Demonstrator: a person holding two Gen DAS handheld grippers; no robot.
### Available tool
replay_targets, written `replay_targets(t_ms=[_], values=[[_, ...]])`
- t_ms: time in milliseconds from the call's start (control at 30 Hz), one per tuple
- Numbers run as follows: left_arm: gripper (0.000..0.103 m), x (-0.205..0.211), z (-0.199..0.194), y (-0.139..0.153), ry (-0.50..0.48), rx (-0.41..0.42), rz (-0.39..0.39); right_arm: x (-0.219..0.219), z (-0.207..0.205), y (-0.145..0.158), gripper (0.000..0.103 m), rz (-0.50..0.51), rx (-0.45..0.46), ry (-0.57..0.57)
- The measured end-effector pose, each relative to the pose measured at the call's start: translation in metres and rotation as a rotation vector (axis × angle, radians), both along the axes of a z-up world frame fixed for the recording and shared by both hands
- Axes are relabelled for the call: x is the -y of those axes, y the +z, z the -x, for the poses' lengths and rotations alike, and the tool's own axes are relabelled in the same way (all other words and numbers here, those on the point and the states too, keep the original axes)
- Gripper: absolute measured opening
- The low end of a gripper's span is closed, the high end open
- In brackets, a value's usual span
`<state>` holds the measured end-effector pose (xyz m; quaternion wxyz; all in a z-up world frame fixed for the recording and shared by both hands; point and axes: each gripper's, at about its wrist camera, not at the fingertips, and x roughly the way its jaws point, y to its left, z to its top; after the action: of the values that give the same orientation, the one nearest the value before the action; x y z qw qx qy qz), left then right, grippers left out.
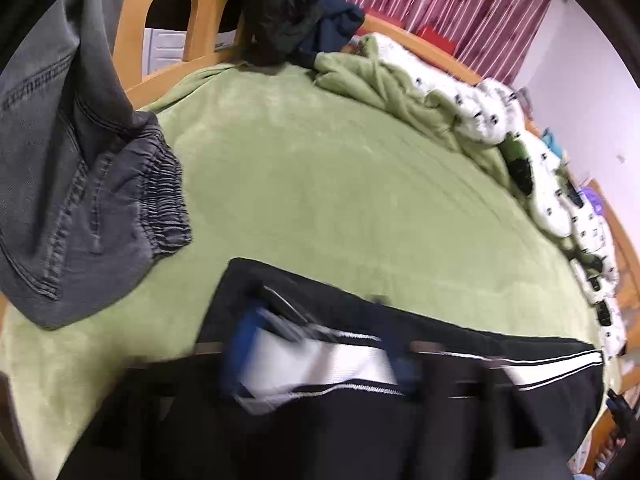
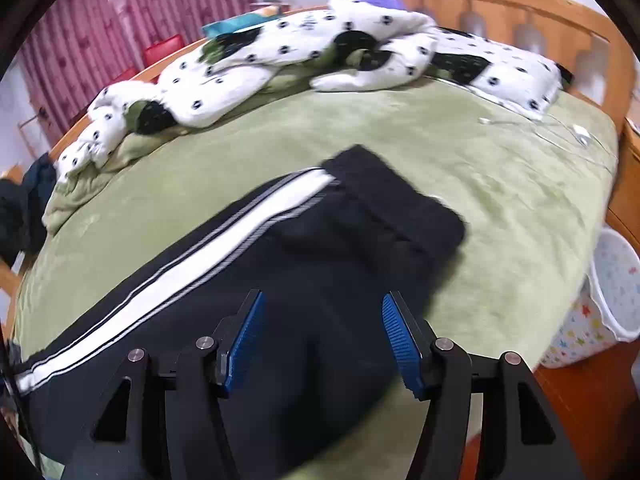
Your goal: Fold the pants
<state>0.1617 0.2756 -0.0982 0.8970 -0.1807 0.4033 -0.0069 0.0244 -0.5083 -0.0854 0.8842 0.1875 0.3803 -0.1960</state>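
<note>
Pants: black pants (image 2: pixel 248 280) with a white side stripe (image 2: pixel 192 264) are laid flat across the green blanket (image 2: pixel 500 208) of the bed.
Right gripper (image 2: pixel 324 340): blue-padded fingers (image 2: pixel 400 340) are held wide apart just above the dark cloth near the waistband; nothing is gripped.
Left gripper (image 1: pixel 316 356): blurred by motion over the striped leg; whether the fingers are closed cannot be told.
Grey jeans (image 1: pixel 80 184): seen at the left of the left wrist view, partly on the blanket.
Spotted quilt (image 2: pixel 280 52): bunched along the bed's far side.
</note>
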Motion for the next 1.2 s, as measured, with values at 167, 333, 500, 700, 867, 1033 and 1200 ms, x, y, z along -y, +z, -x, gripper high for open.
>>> replay_targets(t_ms=[167,333,500,700,867,1033,1200], values=[[0.077,0.0,0.003,-0.016,0.026,0.023,-0.024,-0.026,-0.024,-0.004,0.06,0.026,-0.016,0.059],[0.027,-0.004,-0.017,-0.027,0.104,-0.029,-0.086,-0.045,-0.052,-0.005,0.06,0.03,-0.013,0.115],[0.016,-0.013,-0.018,-0.002,0.141,0.065,-0.16,-0.073,-0.087,0.0,0.06,0.079,0.006,0.225],[0.008,-0.031,-0.035,-0.025,0.202,-0.04,-0.158,-0.108,-0.138,0.001,0.06,0.117,0.017,0.446],[0.008,-0.02,-0.034,-0.028,0.152,-0.061,-0.172,-0.144,-0.181,-0.013,0.065,0.112,-0.025,0.658],[0.046,-0.013,-0.03,-0.028,0.097,-0.079,-0.212,-0.178,-0.209,-0.042,0.065,0.147,-0.117,0.834],[0.023,-0.014,-0.03,-0.034,0.128,-0.072,-0.213,-0.207,-0.204,-0.063,0.014,0.318,-0.205,0.977]])
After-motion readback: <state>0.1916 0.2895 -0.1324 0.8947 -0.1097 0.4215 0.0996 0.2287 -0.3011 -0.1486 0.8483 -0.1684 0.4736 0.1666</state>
